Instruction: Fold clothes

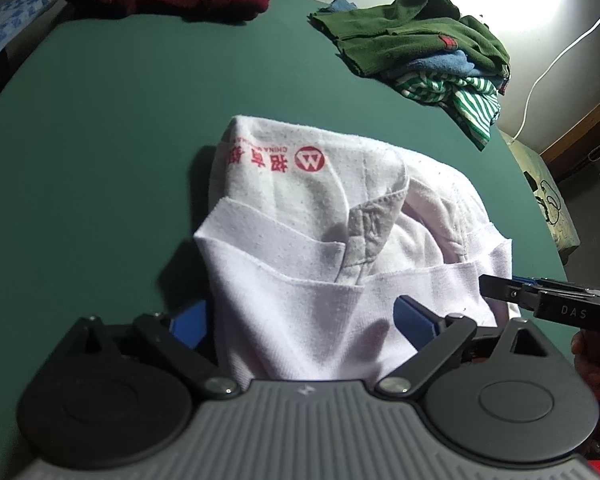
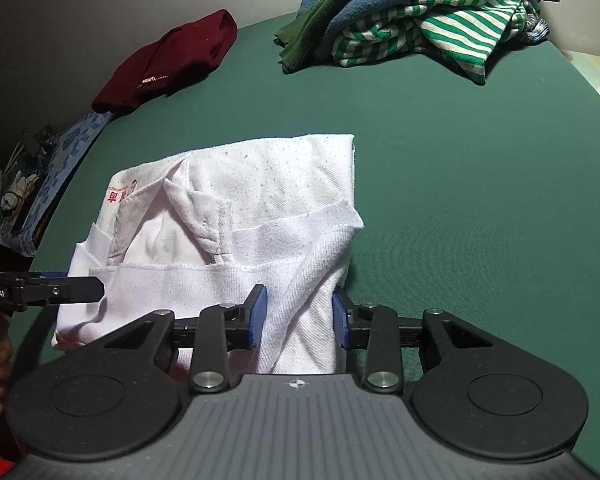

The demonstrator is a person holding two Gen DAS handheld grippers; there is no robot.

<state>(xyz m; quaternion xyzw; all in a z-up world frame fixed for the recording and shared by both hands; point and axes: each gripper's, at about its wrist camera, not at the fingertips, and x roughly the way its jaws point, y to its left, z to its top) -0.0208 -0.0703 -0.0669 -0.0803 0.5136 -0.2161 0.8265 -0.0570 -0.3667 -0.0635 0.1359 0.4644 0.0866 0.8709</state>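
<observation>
Left gripper [image 1: 300, 320] is sitting wide apart, the white polo shirt [image 1: 340, 216] bunching between its blue pads. Right gripper [image 2: 298, 316] is pinching the shirt's near edge. One shirt is lying folded on the green table [image 1: 120, 120], plus one maroon garment [image 2: 168, 64] and one clothes pile [image 2: 412, 20].

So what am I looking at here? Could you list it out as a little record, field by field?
surface: green table
item being folded: white shirt, partly folded, red print near the collar
left gripper: fingers either side of the shirt's near edge, wide apart
right gripper: closed on a bunched fold of the shirt
waiting pile: unfolded clothes, green, blue and striped, at the far side
set apart: dark red garment, at the far edge
</observation>
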